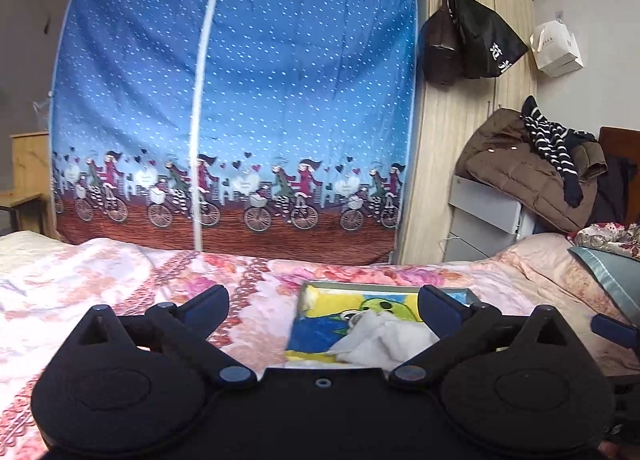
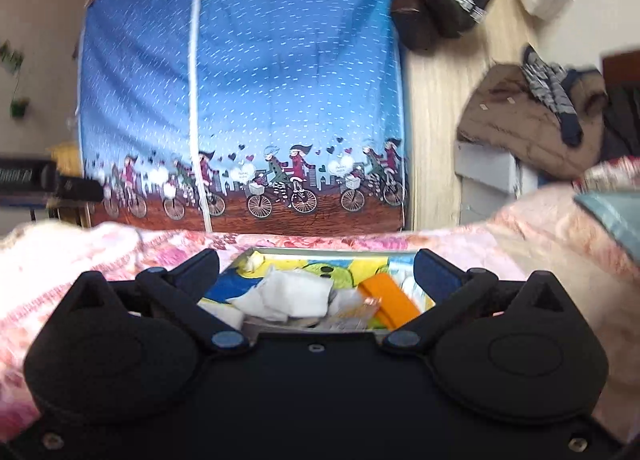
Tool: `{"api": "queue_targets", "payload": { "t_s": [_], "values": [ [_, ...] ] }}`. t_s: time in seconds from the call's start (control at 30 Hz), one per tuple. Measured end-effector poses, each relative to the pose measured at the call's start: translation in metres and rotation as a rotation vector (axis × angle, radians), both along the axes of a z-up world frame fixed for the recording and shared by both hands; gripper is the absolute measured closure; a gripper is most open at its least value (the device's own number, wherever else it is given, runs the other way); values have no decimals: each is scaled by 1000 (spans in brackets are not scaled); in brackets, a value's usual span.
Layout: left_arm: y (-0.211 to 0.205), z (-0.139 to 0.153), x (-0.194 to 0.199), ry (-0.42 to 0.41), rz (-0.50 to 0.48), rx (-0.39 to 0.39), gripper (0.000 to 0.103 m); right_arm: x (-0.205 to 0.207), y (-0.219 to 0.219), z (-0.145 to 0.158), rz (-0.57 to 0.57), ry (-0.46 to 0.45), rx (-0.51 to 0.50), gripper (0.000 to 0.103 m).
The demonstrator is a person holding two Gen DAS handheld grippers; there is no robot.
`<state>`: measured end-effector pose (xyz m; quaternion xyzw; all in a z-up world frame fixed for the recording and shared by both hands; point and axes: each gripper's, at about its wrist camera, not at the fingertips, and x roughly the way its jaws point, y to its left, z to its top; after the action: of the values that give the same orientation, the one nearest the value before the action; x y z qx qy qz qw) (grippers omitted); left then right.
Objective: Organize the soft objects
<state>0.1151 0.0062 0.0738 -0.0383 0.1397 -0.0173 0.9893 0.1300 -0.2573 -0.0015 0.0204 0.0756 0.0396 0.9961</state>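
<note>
Blue dotted wardrobe cover [image 1: 256,99], pink floral bedspread [image 1: 120,280], orange cloth [image 2: 390,296].

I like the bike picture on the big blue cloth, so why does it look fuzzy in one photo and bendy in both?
Right wrist view: the blue cloth is smeared, its white dots drawn into streaks, and the brown coat is soft too. That is motion blur. Left wrist view: the cloth's dots and bicycles are crisp. Both views: the fisheye lens bows the cloth's straight edges and the bed.

Box [image 1: 384,284] on floral bed [image 1: 120,280]
</note>
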Motion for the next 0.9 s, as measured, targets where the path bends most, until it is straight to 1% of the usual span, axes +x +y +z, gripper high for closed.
{"api": "queue_targets", "payload": {
  "t_s": [0.1, 0.17, 0.23, 0.33, 0.47, 0.63, 0.7, 0.73, 0.8, 0.9],
  "values": [
    [10, -1, -21, 0, 23, -12, 1, -21, -3, -3, -34, 33, 57, 0],
    [15, -3, -34, 6, 31, -34, 1, -34, -5, -6, -43, 36, 68, 0],
    [20, -8, -47, 8, 37, -50, 1, -45, -4, -9, -52, 34, 62, 0],
    [23, -17, -65, 15, 47, -51, 1, -57, -5, -16, -51, 45, 52, 0],
    [28, -33, -83, 43, 61, -70, 1, -71, 3, -22, -35, 80, 30, 0],
    [34, -59, -100, 88, 102, -92, 1, -75, 14, -28, -2, 131, 9, 0],
    [37, -70, -104, 121, 125, -105, 1, -70, 22, -30, 7, 146, -19, 0],
    [38, -70, -103, 132, 128, -116, 1, -68, 25, -31, 10, 150, -31, 0],
    [41, -69, -103, 128, 121, -133, 1, -66, 29, -31, 18, 161, -41, 0],
    [40, -73, -99, 158, 121, -122, 1, -64, 30, -31, 18, 177, -36, 0]
  ]
}}
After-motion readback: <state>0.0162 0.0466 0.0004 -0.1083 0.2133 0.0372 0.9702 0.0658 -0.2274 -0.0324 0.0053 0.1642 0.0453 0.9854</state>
